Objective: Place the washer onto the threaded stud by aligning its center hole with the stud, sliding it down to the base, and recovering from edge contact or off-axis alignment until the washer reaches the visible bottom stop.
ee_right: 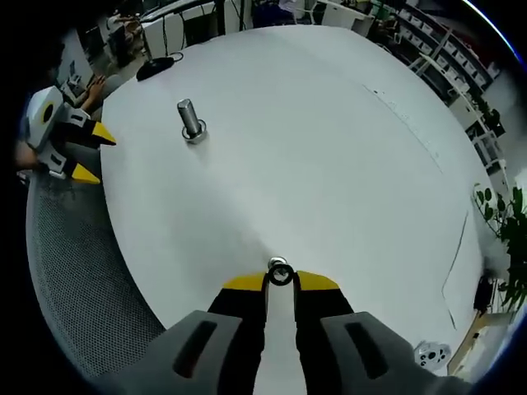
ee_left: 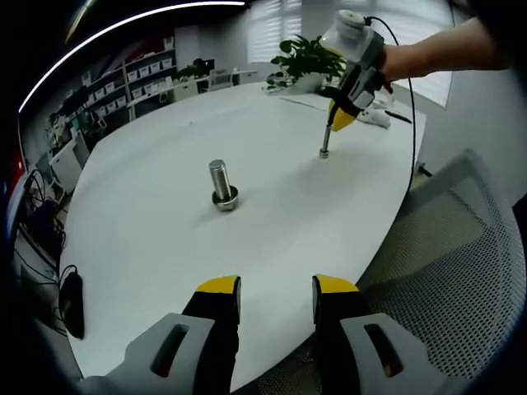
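The threaded stud [ee_left: 219, 178] stands upright on a wide base on the white table [ee_left: 165, 247], near the middle of the left gripper view. In the right gripper view the stud [ee_right: 187, 113] is far off to the upper left. My right gripper [ee_right: 280, 285] is shut on the small metal washer [ee_right: 280, 264], pinched at its yellow tips just above the tabletop. Seen from the left gripper view, the right gripper [ee_left: 338, 121] is held by a hand well beyond and right of the stud, its tips pointing down at the table. My left gripper [ee_left: 276, 288] is open at the table's near edge, holding nothing, and appears as the left gripper [ee_right: 93, 155] at the far left.
A grey mesh chair [ee_left: 461, 247] sits off the table's edge beside the left gripper. A black mouse [ee_left: 72, 303] lies at the table's left rim. A potted plant [ee_left: 309, 56] and papers are at the far end. Shelves line the room behind.
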`<state>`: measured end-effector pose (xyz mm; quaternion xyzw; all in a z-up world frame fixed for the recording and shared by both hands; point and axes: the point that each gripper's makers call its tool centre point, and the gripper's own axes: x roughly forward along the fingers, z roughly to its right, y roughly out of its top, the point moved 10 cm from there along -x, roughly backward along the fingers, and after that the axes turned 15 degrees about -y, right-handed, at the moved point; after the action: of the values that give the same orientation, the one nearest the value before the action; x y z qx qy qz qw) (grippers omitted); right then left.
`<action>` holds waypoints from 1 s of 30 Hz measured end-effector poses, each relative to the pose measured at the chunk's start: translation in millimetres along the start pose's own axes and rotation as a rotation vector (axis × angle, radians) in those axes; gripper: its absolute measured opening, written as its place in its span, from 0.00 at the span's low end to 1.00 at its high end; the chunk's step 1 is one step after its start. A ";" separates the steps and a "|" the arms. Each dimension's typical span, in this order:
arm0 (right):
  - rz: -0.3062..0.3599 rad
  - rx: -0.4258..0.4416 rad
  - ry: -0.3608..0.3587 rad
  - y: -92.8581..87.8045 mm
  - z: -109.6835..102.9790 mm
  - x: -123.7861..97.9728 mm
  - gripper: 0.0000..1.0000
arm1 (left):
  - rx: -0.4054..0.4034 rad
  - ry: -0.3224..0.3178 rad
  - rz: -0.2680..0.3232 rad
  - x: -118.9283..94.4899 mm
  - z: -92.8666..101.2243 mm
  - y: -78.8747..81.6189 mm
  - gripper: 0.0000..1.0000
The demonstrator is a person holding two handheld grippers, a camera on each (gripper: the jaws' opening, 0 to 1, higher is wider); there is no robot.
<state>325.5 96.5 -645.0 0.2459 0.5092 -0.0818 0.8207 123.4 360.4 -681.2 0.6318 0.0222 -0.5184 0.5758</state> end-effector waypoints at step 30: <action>-0.053 0.010 0.034 -6.2 -10.6 38.4 0.14 | -0.007 -0.006 -0.018 1.5 0.3 -1.7 0.33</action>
<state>332.7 100.8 -684.4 0.2378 0.5292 -0.1021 0.8080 122.8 360.0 -683.3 0.6282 0.0278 -0.5252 0.5734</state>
